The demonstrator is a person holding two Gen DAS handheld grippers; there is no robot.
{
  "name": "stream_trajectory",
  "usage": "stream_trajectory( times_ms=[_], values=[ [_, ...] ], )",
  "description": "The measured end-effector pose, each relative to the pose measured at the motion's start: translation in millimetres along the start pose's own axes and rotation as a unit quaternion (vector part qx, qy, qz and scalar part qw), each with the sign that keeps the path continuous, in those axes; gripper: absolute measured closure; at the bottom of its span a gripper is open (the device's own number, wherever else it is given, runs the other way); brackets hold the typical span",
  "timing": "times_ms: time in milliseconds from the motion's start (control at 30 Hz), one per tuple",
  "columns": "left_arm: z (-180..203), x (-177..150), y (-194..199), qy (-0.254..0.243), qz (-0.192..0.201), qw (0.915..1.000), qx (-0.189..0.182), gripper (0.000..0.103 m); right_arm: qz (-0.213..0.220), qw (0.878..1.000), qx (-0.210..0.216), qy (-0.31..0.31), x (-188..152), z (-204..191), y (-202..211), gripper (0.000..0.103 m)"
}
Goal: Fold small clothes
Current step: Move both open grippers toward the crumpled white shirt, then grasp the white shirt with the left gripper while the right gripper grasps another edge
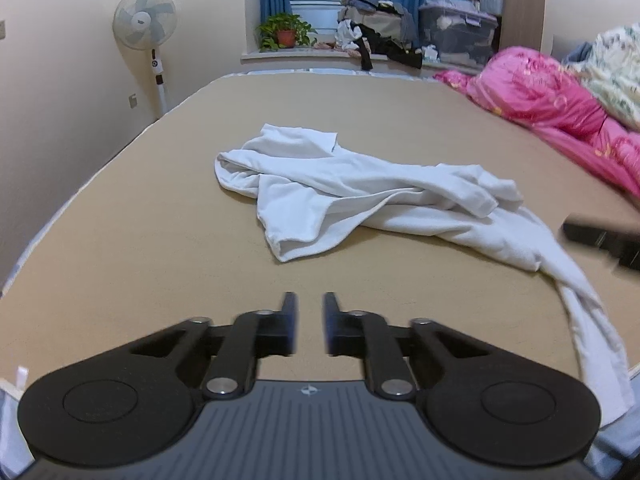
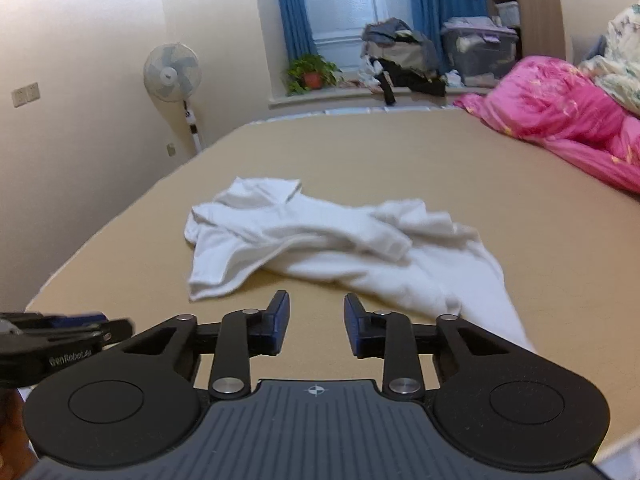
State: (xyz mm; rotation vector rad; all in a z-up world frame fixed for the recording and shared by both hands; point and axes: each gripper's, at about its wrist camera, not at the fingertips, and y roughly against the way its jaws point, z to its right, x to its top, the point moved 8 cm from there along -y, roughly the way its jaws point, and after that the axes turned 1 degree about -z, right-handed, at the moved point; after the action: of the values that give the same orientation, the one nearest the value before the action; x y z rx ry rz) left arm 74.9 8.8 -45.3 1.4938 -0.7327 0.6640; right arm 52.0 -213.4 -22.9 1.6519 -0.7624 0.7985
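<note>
A crumpled white garment (image 1: 360,200) lies in the middle of the tan bed surface (image 1: 160,240); one end trails over the near right edge. It also shows in the right wrist view (image 2: 340,248). My left gripper (image 1: 311,308) is open and empty, above the surface short of the garment. My right gripper (image 2: 316,308) is open and empty, just short of the garment's near edge. The right gripper's fingertip shows blurred at the right of the left wrist view (image 1: 600,238). The left gripper shows at the left edge of the right wrist view (image 2: 60,330).
A pink quilt (image 1: 560,108) and a floral quilt (image 1: 616,68) are piled at the bed's right side. A standing fan (image 1: 146,24) is by the left wall. A potted plant (image 1: 285,32), piled clothes (image 1: 376,24) and a storage box (image 1: 456,30) sit on the window ledge.
</note>
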Motion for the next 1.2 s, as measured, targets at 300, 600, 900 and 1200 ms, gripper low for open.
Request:
stream_trajectory(
  times_ms=[300, 600, 900, 1200],
  values=[
    [-22, 27, -80, 0.048, -0.068, 0.9961, -0.029, 0.092, -0.022, 0.999, -0.035, 0.002, 18, 59, -38, 0.070],
    [-66, 45, -162, 0.147, -0.105, 0.9831, -0.028, 0.089, -0.025, 0.999, -0.030, 0.008, 23, 68, -60, 0.070],
    [-62, 28, -212, 0.160, -0.159, 0.9740, -0.018, 0.056, -0.039, 0.999, -0.025, -0.007, 21, 68, -69, 0.070],
    [-61, 33, -185, 0.153, -0.132, 0.9790, -0.029, 0.097, -0.042, 0.997, -0.062, -0.012, 18, 83, -69, 0.070]
  ],
)
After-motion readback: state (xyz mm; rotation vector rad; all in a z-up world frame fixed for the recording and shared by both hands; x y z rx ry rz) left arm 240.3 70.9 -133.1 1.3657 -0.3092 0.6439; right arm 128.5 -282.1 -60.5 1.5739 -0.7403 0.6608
